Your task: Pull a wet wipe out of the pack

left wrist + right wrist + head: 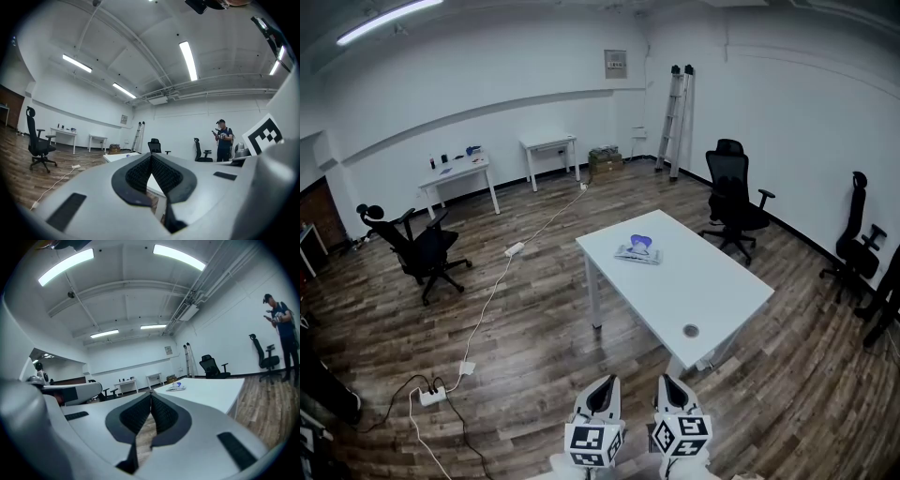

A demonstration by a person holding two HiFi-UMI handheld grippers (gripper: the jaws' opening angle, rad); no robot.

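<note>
White table (712, 291) bears wipe pack (638, 249), office chair (736, 202) behind; left hand-held gripper (602, 386), right hand-held gripper (671, 384) closed, empty, well short.

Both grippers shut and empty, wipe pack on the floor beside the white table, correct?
No: the wet wipe pack lies on the white table, not the floor; the head view shows it. Left gripper and right gripper are shut and empty.

Wipe pack (638, 250) on desk (712, 291), toward its far end. Left claw (605, 384) and right claw (668, 382) side by side, well short of the desk. Office chair (733, 202) behind desk. Ladder (675, 122) against back wall. Power strip (431, 397) on floor, left.
</note>
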